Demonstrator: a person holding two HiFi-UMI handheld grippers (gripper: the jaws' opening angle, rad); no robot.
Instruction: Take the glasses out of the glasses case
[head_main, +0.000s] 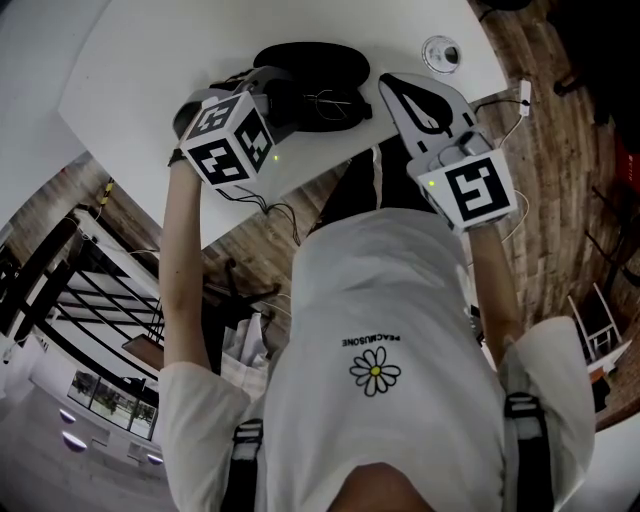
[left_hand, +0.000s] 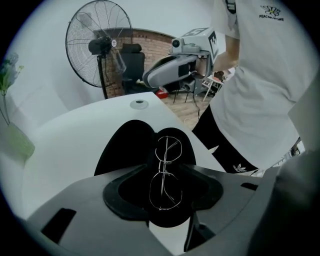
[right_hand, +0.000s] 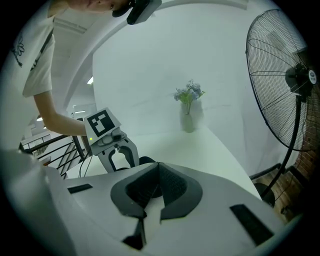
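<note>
The black glasses case (head_main: 312, 62) lies open on the white table (head_main: 140, 60). In the left gripper view its lid (left_hand: 124, 145) leans back, and thin wire-framed glasses (left_hand: 165, 172) rest in the base. My left gripper (left_hand: 165, 195) points steeply down over the case's near end, one wide-set jaw on each side of the base. Pad contact with the case cannot be made out. In the head view the left gripper (head_main: 285, 100) sits at the case's left end. My right gripper (head_main: 386, 86) hovers just right of the case, shut with nothing in it (right_hand: 156, 181).
A small white round object (head_main: 441, 52) sits on the table to the right of the case. A vase of flowers (right_hand: 188, 107) stands at the table's far side. A standing fan (right_hand: 292, 85) is beyond the table edge. The table's near edge runs close to the person's body.
</note>
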